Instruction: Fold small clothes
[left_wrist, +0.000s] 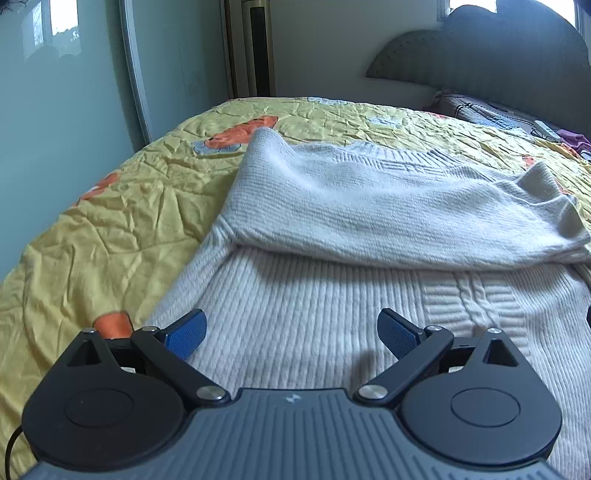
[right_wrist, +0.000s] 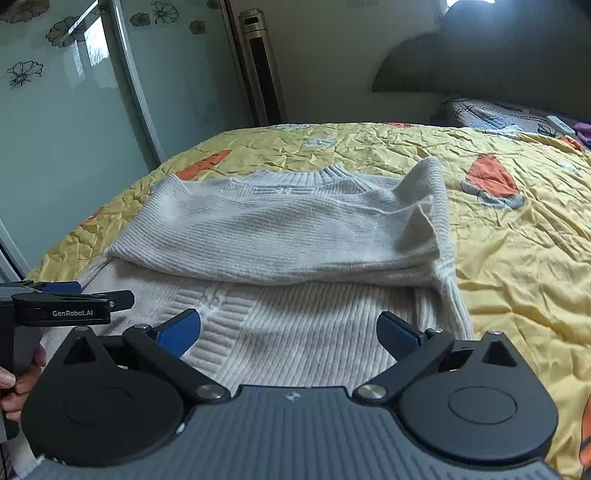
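A cream knitted sweater (left_wrist: 332, 295) (right_wrist: 295, 325) lies flat on the yellow bedspread (left_wrist: 110, 221) (right_wrist: 517, 258). Both sleeves (left_wrist: 388, 214) (right_wrist: 280, 232) are folded across its chest in a band, with the ribbed collar (right_wrist: 332, 171) beyond them. My left gripper (left_wrist: 291, 332) hovers open over the ribbed lower body, its blue pads (left_wrist: 186, 332) wide apart with nothing between them. My right gripper (right_wrist: 290, 332) is open just as wide above the same lower body, holding nothing. The left gripper (right_wrist: 70, 295) shows side-on at the left edge of the right wrist view, held by a hand (right_wrist: 16, 384).
The bedspread carries orange cartoon prints (right_wrist: 491, 177) and runs to the bed's left edge by a glass sliding door (right_wrist: 74, 110). A tall tower unit (right_wrist: 262, 66) stands in the corner. A padded headboard (left_wrist: 498, 59), a pillow (left_wrist: 487, 110) and a white remote (right_wrist: 561, 125) sit at the right.
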